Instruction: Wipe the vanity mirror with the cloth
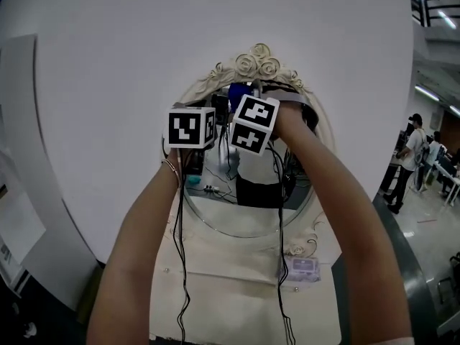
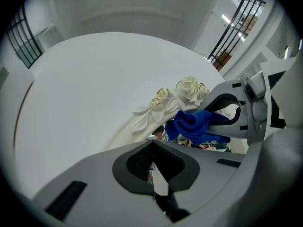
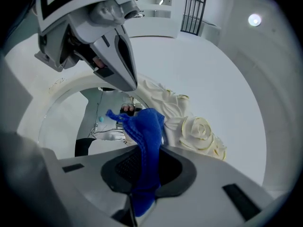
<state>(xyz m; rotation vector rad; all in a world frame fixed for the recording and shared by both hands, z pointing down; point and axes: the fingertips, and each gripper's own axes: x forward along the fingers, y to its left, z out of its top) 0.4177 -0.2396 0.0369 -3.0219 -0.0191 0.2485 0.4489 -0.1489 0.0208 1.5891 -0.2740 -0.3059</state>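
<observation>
Blue cloth (image 3: 146, 129) tight in my right tongs (image 3: 144, 168) at the vanity mirror's (image 1: 238, 220) top edge; left tongs (image 2: 154, 168) together, empty.

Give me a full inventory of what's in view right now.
Vanity mirror: one, cream rose-carved frame, against the panel.
Round panel: one, white, behind the mirror.
Cloth: one, blue, near the mirror's top.
Small pack: one, pale, below the mirror.
Cables: two runs, black, trailing down from the grippers.
People: several, far right background.
Left tongs: shut, empty, beside the cloth.
Right tongs: shut on the cloth.
Arms: two, raised to the mirror.
</observation>
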